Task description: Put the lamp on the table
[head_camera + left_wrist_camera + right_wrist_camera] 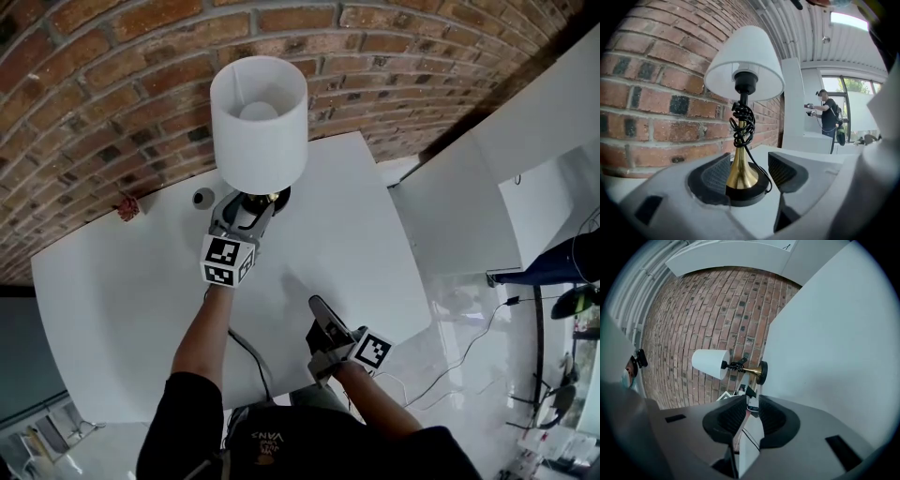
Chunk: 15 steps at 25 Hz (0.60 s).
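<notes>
The lamp has a white shade, a brass stem with black cord wound round it, and a black round base. It stands upright on the white table close to the brick wall. My left gripper is at the lamp's foot. In the left gripper view its jaws stand wide open on either side of the brass stem, pads clear of it. My right gripper rests low near the table's front edge. Its jaws show a narrow gap with nothing in it. The lamp is far ahead of it.
A small grey round object lies on the table left of the lamp, and a reddish thing sits at the wall. A white cabinet stands right of the table, with cables on the floor. Another person stands far off.
</notes>
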Each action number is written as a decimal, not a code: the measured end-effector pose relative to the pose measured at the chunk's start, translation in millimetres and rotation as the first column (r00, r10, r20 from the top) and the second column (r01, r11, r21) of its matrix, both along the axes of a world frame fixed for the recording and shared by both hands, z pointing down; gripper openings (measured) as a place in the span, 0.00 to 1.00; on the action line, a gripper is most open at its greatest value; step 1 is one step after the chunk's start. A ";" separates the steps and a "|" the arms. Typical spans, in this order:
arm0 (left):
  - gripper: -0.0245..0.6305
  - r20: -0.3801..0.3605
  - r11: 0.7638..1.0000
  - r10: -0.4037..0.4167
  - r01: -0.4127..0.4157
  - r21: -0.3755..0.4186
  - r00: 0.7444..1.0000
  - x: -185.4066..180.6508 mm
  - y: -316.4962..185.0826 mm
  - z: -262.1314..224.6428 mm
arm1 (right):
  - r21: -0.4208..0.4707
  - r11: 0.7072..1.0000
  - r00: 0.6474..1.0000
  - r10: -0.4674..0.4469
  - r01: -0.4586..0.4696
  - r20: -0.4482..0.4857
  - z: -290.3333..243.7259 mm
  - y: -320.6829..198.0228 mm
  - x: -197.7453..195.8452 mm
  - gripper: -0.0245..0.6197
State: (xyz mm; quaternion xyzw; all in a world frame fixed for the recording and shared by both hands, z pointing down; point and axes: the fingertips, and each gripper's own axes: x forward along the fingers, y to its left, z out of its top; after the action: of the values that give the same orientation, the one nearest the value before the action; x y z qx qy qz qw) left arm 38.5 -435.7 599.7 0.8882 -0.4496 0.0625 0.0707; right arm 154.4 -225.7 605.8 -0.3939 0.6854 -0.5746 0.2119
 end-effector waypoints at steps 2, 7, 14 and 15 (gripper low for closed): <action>0.42 -0.004 1.000 -0.008 0.008 -0.008 1.000 -8.4 13.1 -3.8 | 0.006 1.000 1.000 0.013 -0.013 0.007 -3.8 5.2 -6.5 0.14; 0.40 -0.005 1.000 0.004 -0.004 -0.022 1.000 -25.0 51.2 -18.1 | 0.014 0.999 0.999 0.030 -0.030 0.020 -10.0 16.1 -20.9 0.14; 0.38 -0.037 0.999 0.031 -0.032 -0.029 0.999 -42.2 110.1 -46.1 | 0.053 0.998 0.999 0.041 -0.042 0.012 -29.4 31.0 -41.5 0.12; 0.38 -0.040 0.999 0.033 -0.034 -0.029 0.999 -44.8 118.5 -49.9 | 0.061 0.997 0.999 0.044 -0.044 0.006 -32.1 33.1 -44.2 0.12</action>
State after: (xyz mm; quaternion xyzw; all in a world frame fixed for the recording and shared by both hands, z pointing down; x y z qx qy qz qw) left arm -6.3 -317.2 549.8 0.8955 -0.4324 0.0528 0.0917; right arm 110.2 -192.6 573.7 -0.4007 0.6933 -0.5497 0.2381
